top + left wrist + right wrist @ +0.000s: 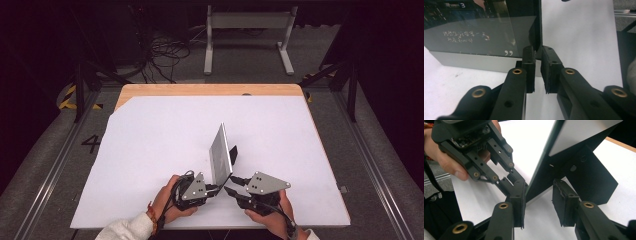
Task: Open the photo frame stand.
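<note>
The left tool point(212, 189) is clamped on the near bottom corner of the upright photo frame point(220, 154); the right tool point(231, 189), at its 3 o'clock, stands with jaws apart around that same edge, not pressing. The frame stands on its black easel stand point(589, 177) near the front of the white bench point(150, 150), its long edge running toward 12 o'clock from both tools. Its glass carries small white handwriting point(465, 36), too blurred to read, with closing quote marks point(508, 53).
</note>
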Tool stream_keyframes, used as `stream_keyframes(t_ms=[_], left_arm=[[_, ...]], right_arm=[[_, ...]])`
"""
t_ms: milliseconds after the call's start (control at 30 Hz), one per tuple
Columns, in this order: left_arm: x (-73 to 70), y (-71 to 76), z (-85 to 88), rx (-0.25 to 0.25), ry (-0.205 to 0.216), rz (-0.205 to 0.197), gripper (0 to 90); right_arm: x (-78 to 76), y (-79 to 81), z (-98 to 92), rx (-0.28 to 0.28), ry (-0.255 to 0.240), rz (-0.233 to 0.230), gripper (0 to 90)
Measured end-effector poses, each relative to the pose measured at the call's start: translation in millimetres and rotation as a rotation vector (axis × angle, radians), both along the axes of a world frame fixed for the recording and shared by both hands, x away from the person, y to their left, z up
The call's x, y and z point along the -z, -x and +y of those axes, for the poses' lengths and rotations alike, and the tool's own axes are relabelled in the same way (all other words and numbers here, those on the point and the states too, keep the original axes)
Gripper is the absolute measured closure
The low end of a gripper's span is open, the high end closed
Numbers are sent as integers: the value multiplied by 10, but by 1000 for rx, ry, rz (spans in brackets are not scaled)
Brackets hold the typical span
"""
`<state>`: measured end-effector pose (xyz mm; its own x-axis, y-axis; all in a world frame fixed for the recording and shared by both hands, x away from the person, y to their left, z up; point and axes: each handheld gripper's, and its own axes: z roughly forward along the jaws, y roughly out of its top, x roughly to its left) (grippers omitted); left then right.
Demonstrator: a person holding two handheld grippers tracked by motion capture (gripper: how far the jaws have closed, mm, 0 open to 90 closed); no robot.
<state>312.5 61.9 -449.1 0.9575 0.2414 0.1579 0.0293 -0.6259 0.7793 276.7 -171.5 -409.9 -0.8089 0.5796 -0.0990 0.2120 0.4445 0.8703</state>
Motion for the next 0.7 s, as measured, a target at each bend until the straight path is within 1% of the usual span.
stream_keyframes(t_ms=[33, 67, 167, 233, 333, 367, 433, 467, 533, 633, 700], left_arm=[[2, 2, -15, 4, -2, 4, 807], [4, -1, -27, 6, -1, -3, 805], [12, -17, -44, 11, 8, 9, 799], [14, -24, -54, 13, 11, 11, 794], [21, -31, -60, 15, 17, 19, 794], [25, -39, -67, 15, 19, 21, 790], [30, -40, -75, 13, 22, 26, 789], [37, -46, -86, 11, 21, 34, 788], [46, -58, -97, 14, 16, 32, 789], [61, -73, -106, 16, 21, 50, 789], [59, -76, -105, 17, 18, 50, 789]], right_arm=[[7, 0, 2, 1, -1, 1, 634], [16, 1, 5, -1, -1, 1, 630], [24, 3, 15, 1, -6, 4, 629], [27, -4, 26, 5, -9, 1, 626], [31, -20, 30, 17, -8, -2, 626], [38, -42, 28, 27, -19, 2, 628], [39, -50, 29, 31, -19, 0, 628], [47, -71, 37, 45, -20, -2, 627], [58, -98, 42, 59, -26, 0, 625], [78, -134, 57, 72, -23, 1, 619], [87, -148, 65, 80, -27, 5, 618]])
